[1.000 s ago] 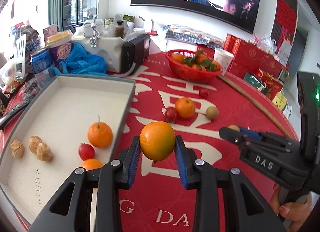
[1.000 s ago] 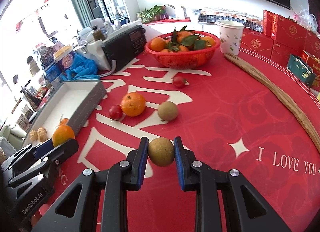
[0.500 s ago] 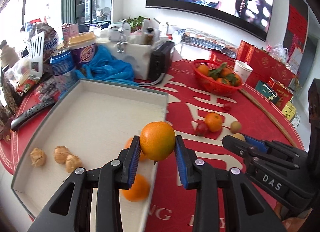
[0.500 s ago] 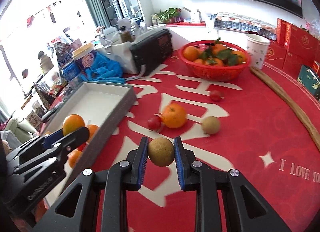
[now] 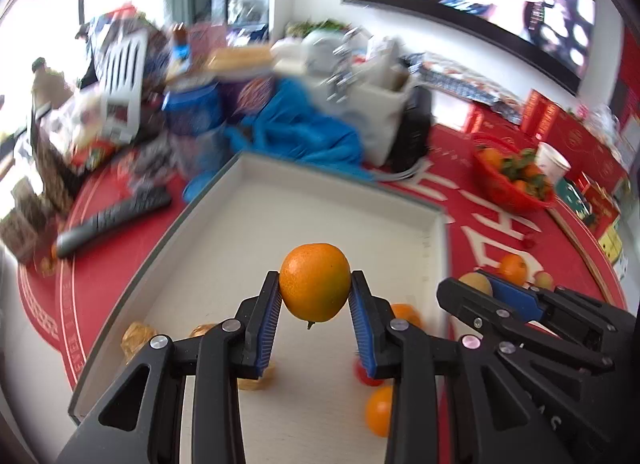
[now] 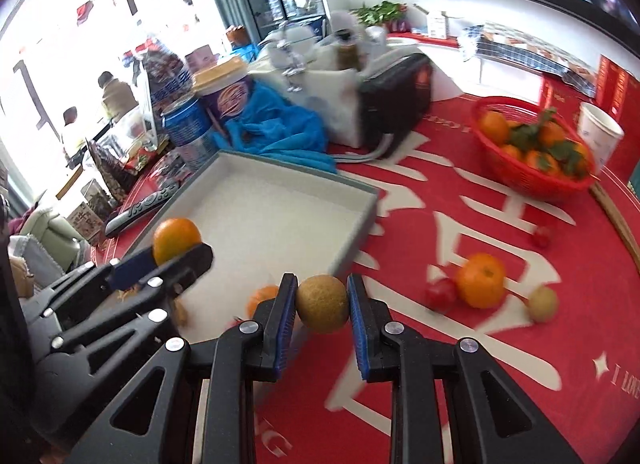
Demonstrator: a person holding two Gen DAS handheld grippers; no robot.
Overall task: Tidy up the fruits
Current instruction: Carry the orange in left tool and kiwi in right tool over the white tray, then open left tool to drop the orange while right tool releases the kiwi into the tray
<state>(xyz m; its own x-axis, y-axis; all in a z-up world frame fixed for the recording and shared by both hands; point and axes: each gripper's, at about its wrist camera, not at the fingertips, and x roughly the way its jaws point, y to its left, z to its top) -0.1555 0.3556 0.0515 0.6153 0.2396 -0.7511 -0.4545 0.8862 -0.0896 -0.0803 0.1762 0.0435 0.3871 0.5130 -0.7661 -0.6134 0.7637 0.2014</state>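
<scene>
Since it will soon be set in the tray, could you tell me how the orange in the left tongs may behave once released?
The orange is round, so it would probably roll on the tray's flat floor. It looks firm, undented between the left tongs.

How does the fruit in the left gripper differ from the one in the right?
The orange in the left gripper is bright orange; the brown fruit in the right gripper is dull tan. The orange hangs over the tray; the brown fruit is near its edge. Both are round and clamped between fingers.
</scene>
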